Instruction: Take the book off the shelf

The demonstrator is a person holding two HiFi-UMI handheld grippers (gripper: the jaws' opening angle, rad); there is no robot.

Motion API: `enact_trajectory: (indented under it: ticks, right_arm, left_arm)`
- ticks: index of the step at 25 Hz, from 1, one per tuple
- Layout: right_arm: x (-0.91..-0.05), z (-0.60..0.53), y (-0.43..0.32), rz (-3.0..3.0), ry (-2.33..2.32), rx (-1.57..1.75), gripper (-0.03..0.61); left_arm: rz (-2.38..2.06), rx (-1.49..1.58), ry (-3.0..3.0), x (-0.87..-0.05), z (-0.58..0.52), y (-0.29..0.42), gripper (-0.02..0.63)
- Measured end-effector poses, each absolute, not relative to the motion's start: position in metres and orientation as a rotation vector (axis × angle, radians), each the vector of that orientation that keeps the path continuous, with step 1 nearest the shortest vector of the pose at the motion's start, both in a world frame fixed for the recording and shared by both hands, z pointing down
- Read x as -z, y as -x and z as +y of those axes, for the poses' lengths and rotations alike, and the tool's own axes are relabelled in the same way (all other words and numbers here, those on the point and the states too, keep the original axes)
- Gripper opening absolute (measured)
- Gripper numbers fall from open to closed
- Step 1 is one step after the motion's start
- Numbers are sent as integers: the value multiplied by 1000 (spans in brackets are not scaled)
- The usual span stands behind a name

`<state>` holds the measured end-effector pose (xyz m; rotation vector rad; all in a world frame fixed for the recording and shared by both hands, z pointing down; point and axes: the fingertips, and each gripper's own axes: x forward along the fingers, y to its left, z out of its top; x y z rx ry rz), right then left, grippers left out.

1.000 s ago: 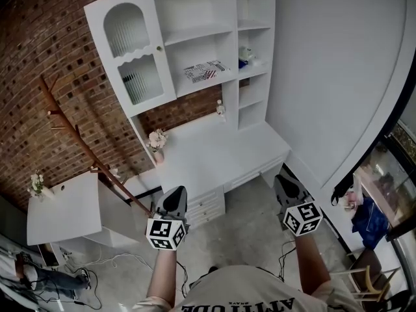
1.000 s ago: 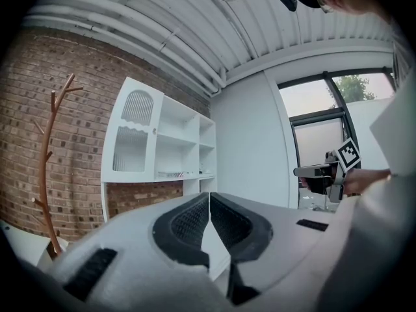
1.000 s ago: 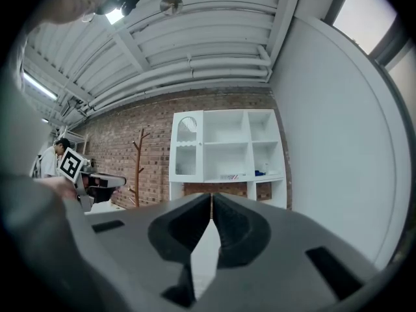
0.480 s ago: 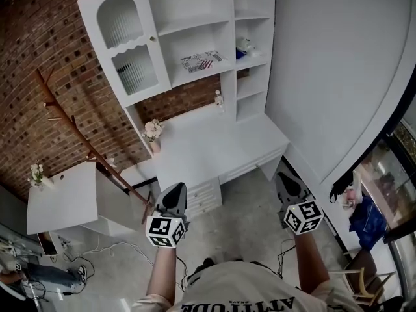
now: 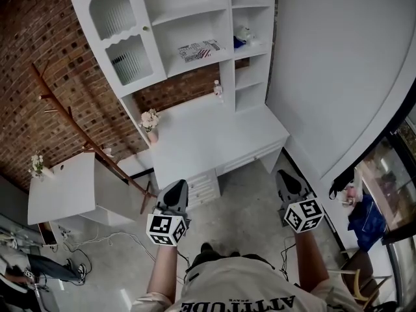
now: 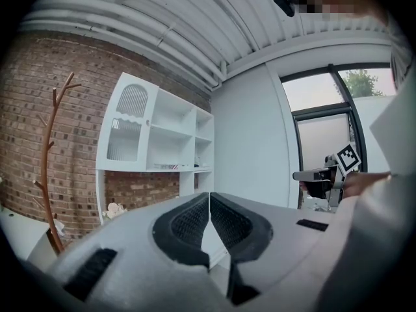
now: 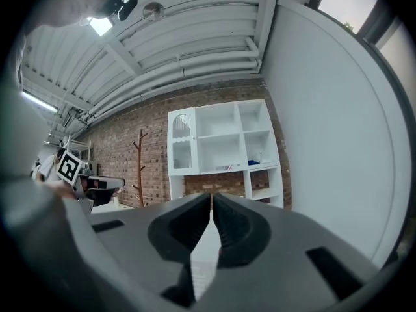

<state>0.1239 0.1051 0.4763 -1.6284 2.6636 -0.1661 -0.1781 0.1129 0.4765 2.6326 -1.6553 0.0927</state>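
A book (image 5: 197,49) with a striped, patterned cover lies flat on the middle shelf of the white shelf unit (image 5: 170,72); it shows small in the left gripper view as the book (image 6: 167,166) and in the right gripper view as the book (image 7: 225,168). My left gripper (image 5: 174,190) and right gripper (image 5: 286,179) hang over the floor in front of the white desk (image 5: 214,142), far short of the shelf. Both are shut with nothing between the jaws. From its own camera the left gripper (image 6: 209,195) points at the shelf unit, and so does the right gripper (image 7: 212,197).
A glass-door cabinet (image 5: 121,38) fills the shelf unit's left part. A blue object (image 5: 240,40) sits on the right shelf, a flower vase (image 5: 151,127) and a small bottle (image 5: 218,90) on the desk. A wooden coat tree (image 5: 78,125) and a low white table (image 5: 60,190) stand left.
The head view has shifted: shelf unit and desk sit higher and slightly left in the frame. Both grippers hold nearly the same places, still shut.
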Motion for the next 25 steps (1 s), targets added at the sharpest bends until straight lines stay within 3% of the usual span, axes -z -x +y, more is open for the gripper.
enact_trajectory:
  ticks: [25]
  right_arm:
    - [-465,-19,-86,2637,1695,105,32]
  left_arm:
    - [-1615,-48,-2669,-477,-29,214,28]
